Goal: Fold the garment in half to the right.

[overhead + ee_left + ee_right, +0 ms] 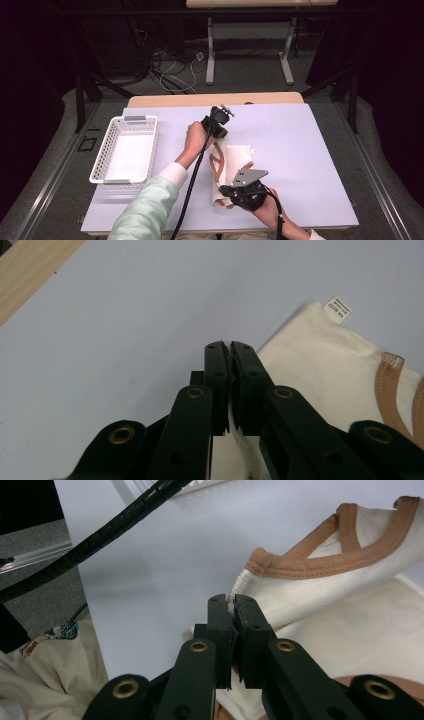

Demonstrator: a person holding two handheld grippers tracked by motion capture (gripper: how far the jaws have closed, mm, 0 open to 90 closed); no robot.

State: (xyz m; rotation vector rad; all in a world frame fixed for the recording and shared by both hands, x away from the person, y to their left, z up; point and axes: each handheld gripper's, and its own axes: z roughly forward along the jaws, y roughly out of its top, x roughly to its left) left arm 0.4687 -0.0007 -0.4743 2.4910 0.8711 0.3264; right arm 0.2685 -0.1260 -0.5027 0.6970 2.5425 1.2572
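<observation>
A cream garment (235,162) with brown trim lies crumpled in the middle of the pale table (300,150). My left gripper (218,140) is at its far edge, and in the left gripper view it (231,347) is shut on a fold of the cream garment (320,360), which carries a small white label (338,308). My right gripper (226,194) is at the near edge. In the right gripper view it (231,600) is shut on the garment's (350,620) hem, just below the brown trim (300,565).
A white mesh basket (125,150) stands on the table's left part, with nothing in it. A black cable (115,525) trails from the left gripper across the near side. Wooden table edge (215,99) runs along the back.
</observation>
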